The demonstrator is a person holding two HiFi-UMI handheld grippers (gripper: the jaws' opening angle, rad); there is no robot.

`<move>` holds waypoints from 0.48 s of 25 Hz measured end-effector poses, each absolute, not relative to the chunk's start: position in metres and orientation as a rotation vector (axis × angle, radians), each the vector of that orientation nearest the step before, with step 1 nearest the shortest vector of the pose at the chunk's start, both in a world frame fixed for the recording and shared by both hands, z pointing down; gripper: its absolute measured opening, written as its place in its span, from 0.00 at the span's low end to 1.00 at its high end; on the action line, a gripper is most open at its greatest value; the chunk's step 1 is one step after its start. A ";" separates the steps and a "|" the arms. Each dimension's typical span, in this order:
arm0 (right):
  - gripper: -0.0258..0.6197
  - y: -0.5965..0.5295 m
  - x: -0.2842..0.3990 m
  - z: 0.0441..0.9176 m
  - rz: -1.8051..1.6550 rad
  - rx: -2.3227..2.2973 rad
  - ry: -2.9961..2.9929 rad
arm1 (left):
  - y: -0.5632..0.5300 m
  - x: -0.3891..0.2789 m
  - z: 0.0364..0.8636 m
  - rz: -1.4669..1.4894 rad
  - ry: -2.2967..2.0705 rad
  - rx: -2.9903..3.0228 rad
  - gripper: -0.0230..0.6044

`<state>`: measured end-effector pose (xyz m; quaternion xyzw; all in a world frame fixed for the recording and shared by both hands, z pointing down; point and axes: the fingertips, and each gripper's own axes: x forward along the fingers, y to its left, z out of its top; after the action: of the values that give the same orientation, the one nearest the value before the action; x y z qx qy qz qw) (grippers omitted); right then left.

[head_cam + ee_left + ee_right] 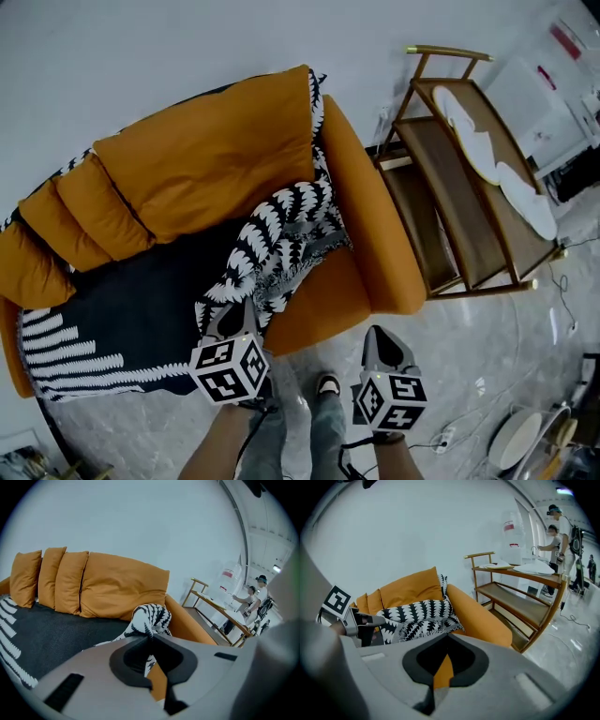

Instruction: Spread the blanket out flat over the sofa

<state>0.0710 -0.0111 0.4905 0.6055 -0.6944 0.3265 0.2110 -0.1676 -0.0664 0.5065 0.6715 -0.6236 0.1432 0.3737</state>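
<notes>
Blanket [281, 234] looked soft, limp, light; your left gripper [228, 314] pinched its bunched edge, your right gripper [382, 339] sat clenched, empty. A loose corner seemed the best hold.

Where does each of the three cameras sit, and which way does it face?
Head view: on the person's head, steeply down on sofa and blanket; left gripper, right gripper and legs show.
Left gripper view: on that gripper, facing the cushions; its jaws are shut on the blanket.
Right gripper view: on that gripper, facing the wooden shelf; jaws shut, empty.
Shared: all show the blanket.
</notes>
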 end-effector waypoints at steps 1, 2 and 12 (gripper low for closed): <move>0.05 -0.009 0.074 0.488 0.911 1.695 -1.928 | -0.064 -0.162 0.504 0.375 -1.589 1.730 0.06; 0.05 -0.006 0.078 0.485 0.913 1.706 -1.927 | -0.061 -0.157 0.501 0.383 -1.582 1.739 0.06; 0.05 0.007 0.110 0.462 0.895 1.766 -1.928 | -0.042 -0.107 0.481 0.428 -1.513 1.808 0.06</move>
<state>0.1098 0.0068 0.4615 0.6278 -0.6851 0.3181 0.1879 -0.1074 -0.0421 0.4812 0.7027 -0.5881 0.1665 0.3641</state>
